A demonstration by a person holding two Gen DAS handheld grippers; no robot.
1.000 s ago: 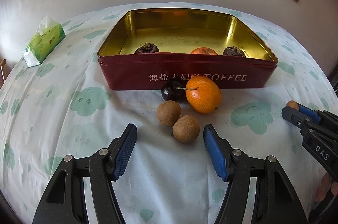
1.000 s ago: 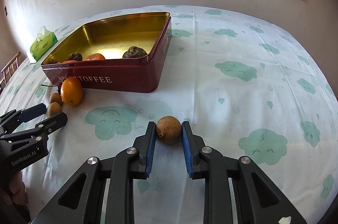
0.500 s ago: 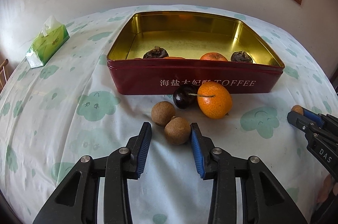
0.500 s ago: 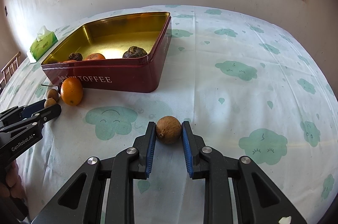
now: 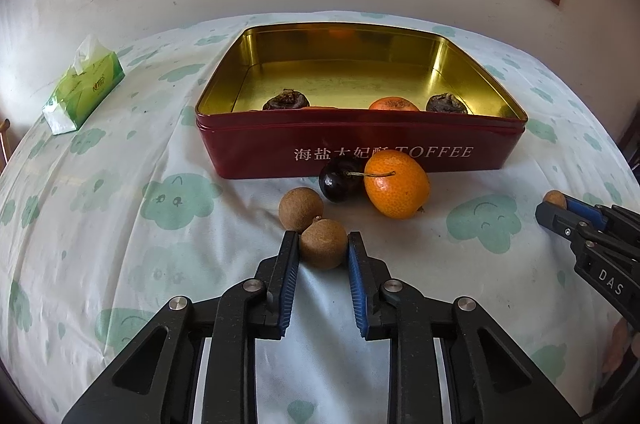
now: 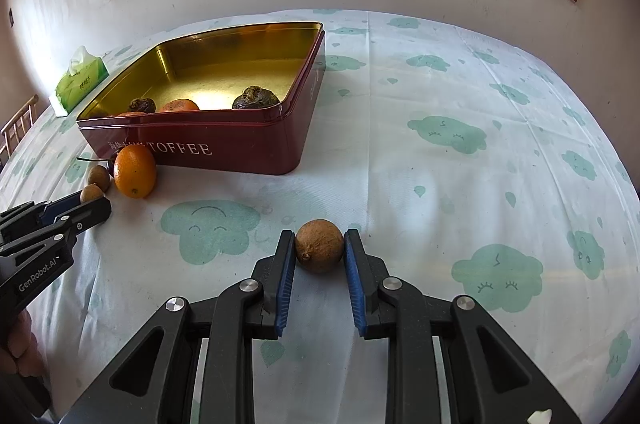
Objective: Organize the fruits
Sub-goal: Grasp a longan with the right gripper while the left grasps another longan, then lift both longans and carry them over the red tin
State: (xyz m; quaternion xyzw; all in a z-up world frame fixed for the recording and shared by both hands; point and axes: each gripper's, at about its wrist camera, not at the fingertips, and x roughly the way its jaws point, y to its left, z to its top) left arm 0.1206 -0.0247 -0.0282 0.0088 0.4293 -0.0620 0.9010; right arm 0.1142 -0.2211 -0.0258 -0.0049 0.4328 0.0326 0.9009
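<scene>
My left gripper [image 5: 323, 242] is shut on a brown longan [image 5: 323, 248] that rests on the tablecloth. A second longan [image 5: 300, 208], a dark cherry [image 5: 338, 183] and an orange [image 5: 397, 183] lie just beyond it, in front of the red toffee tin [image 5: 360, 149]. The tin holds two dark wrinkled fruits [image 5: 286, 100] and an orange fruit [image 5: 394, 103]. My right gripper [image 6: 319, 244] is shut on another longan [image 6: 319, 245] on the cloth, right of the tin [image 6: 224, 143]. It also shows at the right edge of the left wrist view [image 5: 560, 203].
A green tissue pack [image 5: 84, 85] lies at the far left of the table. The table has a white cloth with green cloud prints [image 6: 448, 131]. A wall with a wooden-framed window stands behind the table.
My left gripper moved forward and closed its jaws on the near longan. The right gripper stayed still, holding its longan.
</scene>
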